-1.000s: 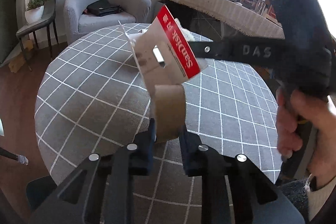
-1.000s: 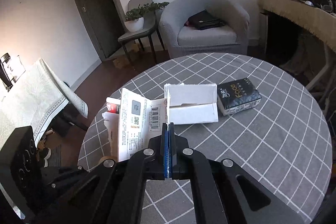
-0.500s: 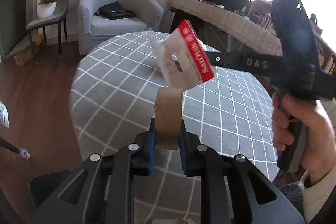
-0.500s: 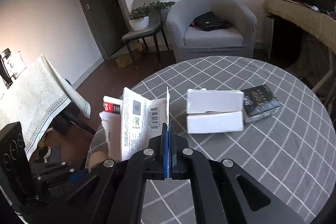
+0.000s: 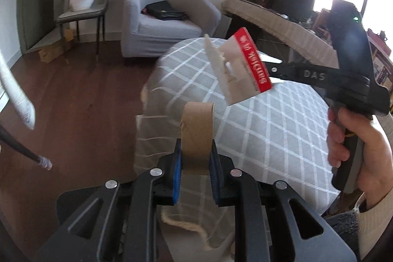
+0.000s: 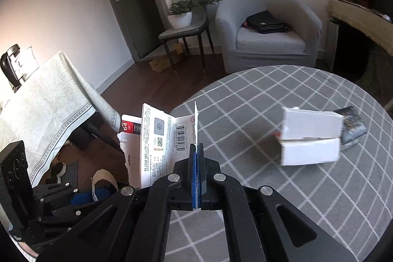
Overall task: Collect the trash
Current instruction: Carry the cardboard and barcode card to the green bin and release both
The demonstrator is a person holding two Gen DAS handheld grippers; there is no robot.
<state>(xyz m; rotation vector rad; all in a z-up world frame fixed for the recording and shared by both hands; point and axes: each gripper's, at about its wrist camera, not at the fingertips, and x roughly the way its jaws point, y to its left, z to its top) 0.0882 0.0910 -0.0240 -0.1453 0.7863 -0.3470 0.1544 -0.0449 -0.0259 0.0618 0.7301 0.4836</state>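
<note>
A: Progress check: two pieces of trash are picked up, none binned that I can see. No bin shows in either view.

B: Left gripper [image 5: 195,160]?

A: Clamped on a brown cardboard tube [image 5: 197,133], upright between the pads, over the edge of the checked table [image 5: 282,129].

B: Right gripper [image 6: 196,158]?

A: Jaws fully together on the thin edge of a torn memory-card package [image 6: 159,144], which fans out left of the fingers.

B: Remaining?

A: White boxes [image 6: 310,136] and a black packet [image 6: 353,127] lie on the table, ahead and right of the right gripper, probably also trash.
</note>
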